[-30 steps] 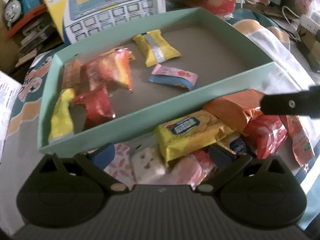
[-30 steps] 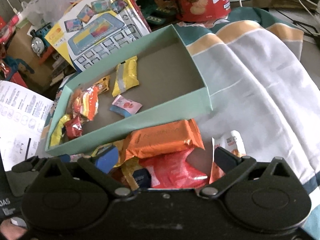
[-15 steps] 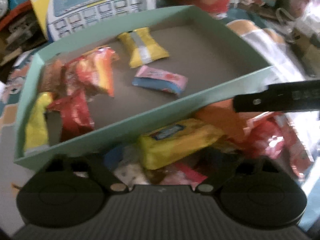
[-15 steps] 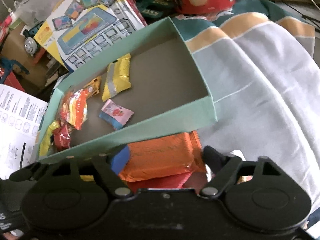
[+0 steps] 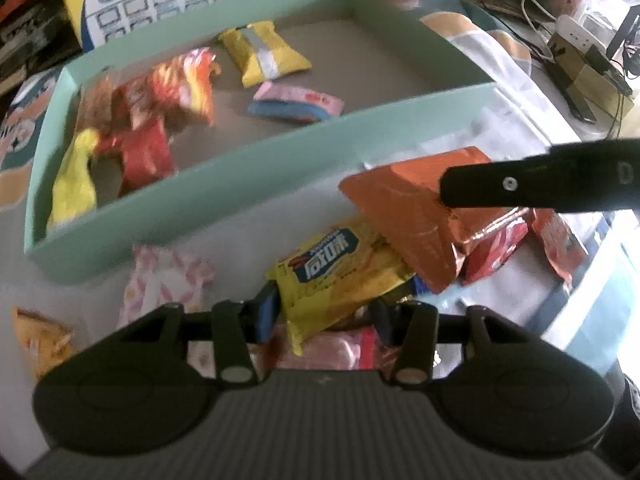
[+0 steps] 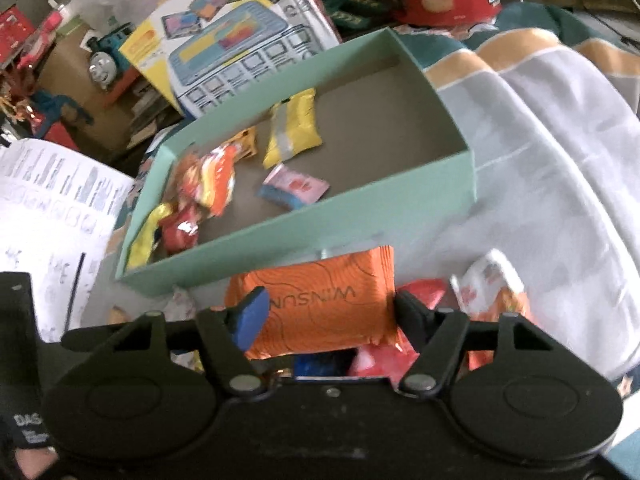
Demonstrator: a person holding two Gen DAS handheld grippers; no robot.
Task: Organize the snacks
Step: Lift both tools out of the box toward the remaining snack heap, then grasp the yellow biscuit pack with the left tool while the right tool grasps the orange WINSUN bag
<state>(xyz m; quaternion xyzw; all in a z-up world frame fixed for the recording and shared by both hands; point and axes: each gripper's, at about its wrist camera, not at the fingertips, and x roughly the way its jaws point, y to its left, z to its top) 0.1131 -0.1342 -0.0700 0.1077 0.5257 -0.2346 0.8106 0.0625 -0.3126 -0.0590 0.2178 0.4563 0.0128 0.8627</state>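
Left tongs (image 5: 324, 314): closing on yellow packet (image 5: 340, 272); slack wrapper risked slipping.
Right tongs (image 6: 328, 312): closing around orange packet (image 6: 320, 300); near box wall (image 6: 320, 224) risked snagging.

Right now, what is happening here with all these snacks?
A person is sorting snacks into a green box with two hand-held grippers. The left gripper is closing on a yellow packet, the right gripper on an orange packet. Both packets are outside the box, which already holds several snacks.
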